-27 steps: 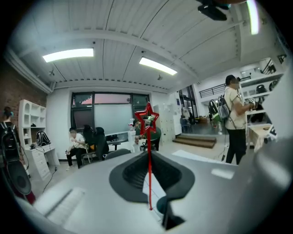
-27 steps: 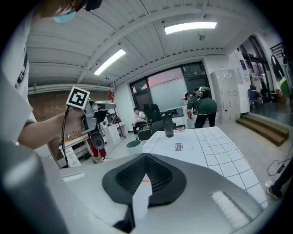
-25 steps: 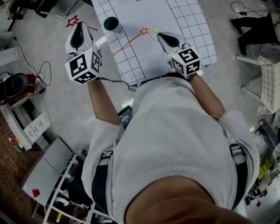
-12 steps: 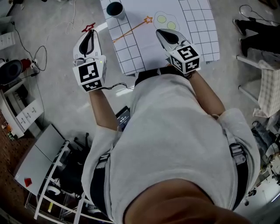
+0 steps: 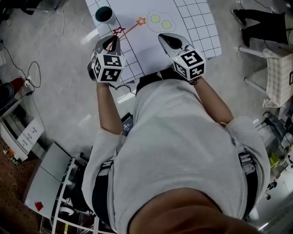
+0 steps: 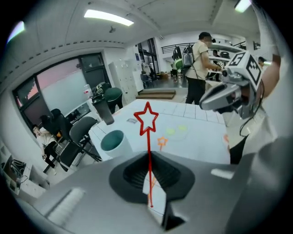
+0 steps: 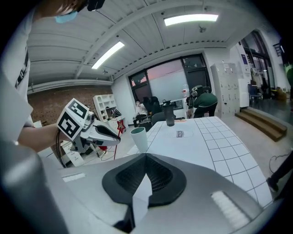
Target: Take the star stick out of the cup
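My left gripper (image 5: 112, 40) is shut on a thin red star stick (image 5: 118, 31) and holds it clear of the teal-lined cup (image 5: 104, 14), over the table's left edge. In the left gripper view the stick (image 6: 148, 155) runs up between the closed jaws to its red star, with the cup (image 6: 112, 141) beyond it to the left. A second, orange star stick (image 5: 137, 23) lies flat on the white gridded table (image 5: 201, 27). The right gripper (image 5: 161, 36) hovers over the table, shut and empty; its own view shows the cup (image 7: 138, 138) and the left gripper (image 7: 110, 135).
Two yellow-green circles (image 5: 160, 21) are drawn on the table. A dark bottle (image 6: 103, 112) stands at its far side, with office chairs (image 6: 75, 137) behind. A person (image 6: 200, 68) stands farther off. Cables (image 5: 27, 73) and shelving (image 5: 23, 132) are on the floor at left.
The left gripper has carried the red star stick to the right, from over the floor beside the table to the table's left edge. The right gripper has barely moved.
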Action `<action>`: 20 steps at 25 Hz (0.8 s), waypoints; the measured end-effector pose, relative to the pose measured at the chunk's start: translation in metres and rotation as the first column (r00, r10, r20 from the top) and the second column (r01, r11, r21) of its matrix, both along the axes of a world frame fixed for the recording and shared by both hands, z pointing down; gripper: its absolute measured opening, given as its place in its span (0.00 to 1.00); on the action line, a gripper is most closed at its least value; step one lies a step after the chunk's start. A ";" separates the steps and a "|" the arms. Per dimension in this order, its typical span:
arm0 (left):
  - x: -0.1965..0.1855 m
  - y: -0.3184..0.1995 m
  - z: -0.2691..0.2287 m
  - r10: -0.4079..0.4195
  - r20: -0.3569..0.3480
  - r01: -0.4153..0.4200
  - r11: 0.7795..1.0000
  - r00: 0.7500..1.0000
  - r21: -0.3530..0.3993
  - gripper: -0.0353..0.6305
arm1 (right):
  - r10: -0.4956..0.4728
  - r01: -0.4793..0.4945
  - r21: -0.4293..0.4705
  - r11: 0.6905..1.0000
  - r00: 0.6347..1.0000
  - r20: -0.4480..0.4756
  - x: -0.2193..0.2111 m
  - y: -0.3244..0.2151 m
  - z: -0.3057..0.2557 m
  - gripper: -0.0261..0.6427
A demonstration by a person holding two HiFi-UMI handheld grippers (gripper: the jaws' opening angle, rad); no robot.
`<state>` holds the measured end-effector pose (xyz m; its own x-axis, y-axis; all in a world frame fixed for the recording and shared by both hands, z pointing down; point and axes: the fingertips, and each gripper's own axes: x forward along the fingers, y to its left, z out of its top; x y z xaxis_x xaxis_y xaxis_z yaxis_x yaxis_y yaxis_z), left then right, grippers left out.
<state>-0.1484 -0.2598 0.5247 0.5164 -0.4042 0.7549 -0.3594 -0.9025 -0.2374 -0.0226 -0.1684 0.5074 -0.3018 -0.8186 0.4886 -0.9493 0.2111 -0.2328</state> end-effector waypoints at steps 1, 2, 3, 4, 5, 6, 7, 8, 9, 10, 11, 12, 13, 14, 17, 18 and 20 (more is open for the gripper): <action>0.007 0.001 0.005 0.018 0.001 -0.018 1.000 1.000 -0.011 0.07 | 0.020 -0.020 -0.004 1.000 1.000 -0.003 0.004 0.003 0.000 0.04; 0.014 0.001 0.011 0.035 0.002 -0.035 0.999 0.999 -0.021 0.07 | 0.039 -0.039 -0.007 0.999 0.999 -0.005 0.009 0.006 0.000 0.04; 0.020 0.001 0.017 0.051 0.005 -0.051 0.998 0.999 -0.030 0.07 | 0.059 -0.059 -0.011 0.998 0.998 -0.007 0.013 0.009 0.001 0.04; 0.027 0.001 0.023 0.068 0.010 -0.067 0.997 0.998 -0.037 0.07 | 0.078 -0.078 -0.014 0.997 0.997 -0.008 0.017 0.012 0.002 0.04; 0.034 0.001 0.030 0.083 0.019 -0.082 0.996 0.996 -0.040 0.07 | 0.096 -0.096 -0.016 0.995 0.995 -0.010 0.021 0.015 0.003 0.04; 0.040 0.001 0.036 0.097 0.029 -0.096 0.995 0.995 -0.041 0.07 | 0.111 -0.111 -0.018 0.994 0.994 -0.012 0.024 0.018 0.004 0.04; 0.045 0.001 0.041 0.109 0.038 -0.107 0.993 0.993 -0.043 0.07 | 0.126 -0.126 -0.019 0.992 0.992 -0.013 0.027 0.021 0.004 0.04; 0.050 0.002 0.046 0.119 0.045 -0.117 0.992 0.992 -0.048 0.07 | 0.140 -0.140 -0.020 0.990 0.990 -0.014 0.031 0.024 0.005 0.04; 0.055 0.003 0.051 0.129 0.050 -0.126 0.990 0.990 -0.055 0.07 | 0.154 -0.155 -0.021 0.988 0.988 -0.015 0.034 0.027 0.005 0.04; 0.060 0.004 0.056 0.140 0.056 -0.137 0.989 0.989 -0.061 0.07 | 0.170 -0.170 -0.022 0.985 0.985 -0.016 0.037 0.030 0.006 0.04; 0.064 0.005 0.060 0.152 0.065 -0.148 0.987 0.986 -0.064 0.07 | 0.186 -0.186 -0.023 0.982 0.982 -0.018 0.040 0.033 0.006 0.04; 0.067 0.006 0.064 0.163 0.075 -0.158 0.985 0.984 -0.066 0.07 | 0.201 -0.201 -0.023 0.979 0.979 -0.019 0.043 0.036 0.006 0.04; 0.070 0.006 0.067 0.172 0.085 -0.167 0.984 0.981 -0.067 0.07 | 0.215 -0.215 -0.023 0.976 0.976 -0.020 0.046 0.038 0.006 0.04; 0.072 0.007 0.070 0.180 0.094 -0.174 0.982 0.979 -0.068 0.07 | 0.228 -0.229 -0.023 0.973 0.973 -0.022 0.048 0.040 0.005 0.04; 0.078 0.008 0.081 0.200 0.117 -0.192 0.979 0.973 -0.075 0.07 | 0.267 -0.267 -0.024 0.963 0.963 -0.025 0.055 0.047 0.006 0.04; 0.080 0.009 0.085 0.205 0.117 -0.196 0.977 0.972 -0.083 0.07 | 0.280 -0.281 -0.026 0.959 0.960 -0.026 0.057 0.050 0.006 0.04; 0.083 0.010 0.093 0.208 0.107 -0.196 0.974 0.972 -0.113 0.07 | 0.305 -0.306 -0.033 0.951 0.952 -0.028 0.059 0.056 0.007 0.04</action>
